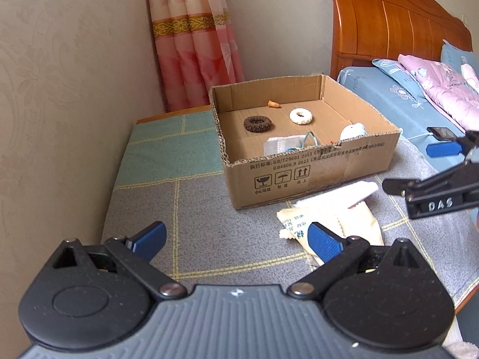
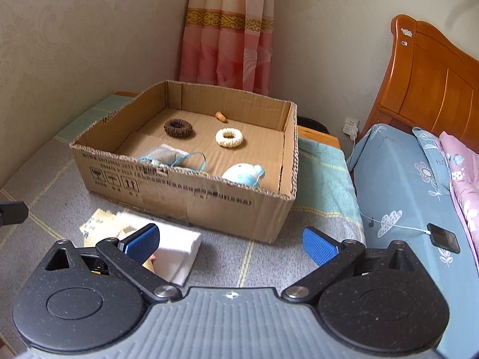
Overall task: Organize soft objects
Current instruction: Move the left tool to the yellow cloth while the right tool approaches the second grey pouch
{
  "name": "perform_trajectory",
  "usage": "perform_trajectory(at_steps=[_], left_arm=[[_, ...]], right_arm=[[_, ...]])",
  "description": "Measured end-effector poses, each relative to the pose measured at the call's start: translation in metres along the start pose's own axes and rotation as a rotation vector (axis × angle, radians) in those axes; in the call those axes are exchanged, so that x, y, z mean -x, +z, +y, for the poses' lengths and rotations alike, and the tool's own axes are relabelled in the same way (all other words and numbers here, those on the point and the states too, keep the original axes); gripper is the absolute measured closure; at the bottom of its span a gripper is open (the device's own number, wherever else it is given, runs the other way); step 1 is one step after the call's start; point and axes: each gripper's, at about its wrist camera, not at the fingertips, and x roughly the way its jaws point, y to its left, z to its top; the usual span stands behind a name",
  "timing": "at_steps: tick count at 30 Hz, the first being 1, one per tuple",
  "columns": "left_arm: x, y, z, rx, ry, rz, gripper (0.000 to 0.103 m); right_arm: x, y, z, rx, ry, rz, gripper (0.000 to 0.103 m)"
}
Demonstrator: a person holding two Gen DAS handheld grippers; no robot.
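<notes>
Soft goods, part sorted: cardboard box on cloth-covered worktop.

Inside the box: brown ring, cream ring, blue plush, grey mask. Outside, before the box: white folded cloth over a cream packet, just ahead of left tongs and beside right tongs; both tongs spread, empty.
</notes>
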Motion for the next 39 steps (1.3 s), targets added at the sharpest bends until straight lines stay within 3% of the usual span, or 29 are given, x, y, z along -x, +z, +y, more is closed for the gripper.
perform_trajectory(at_steps=[9,39], left_arm=[[-0.002,-0.002,-0.008,-0.018,-0.007,0.018,0.003],[-0.011,-0.008,-0.005,-0.008,-0.019,0.049,0.003]], right_arm=[[-0.021,-0.038,0.000,-0.024,-0.019,0.101,0.000],[-0.016,-0.052,0.080,0.153,0.241,0.145,0.000]])
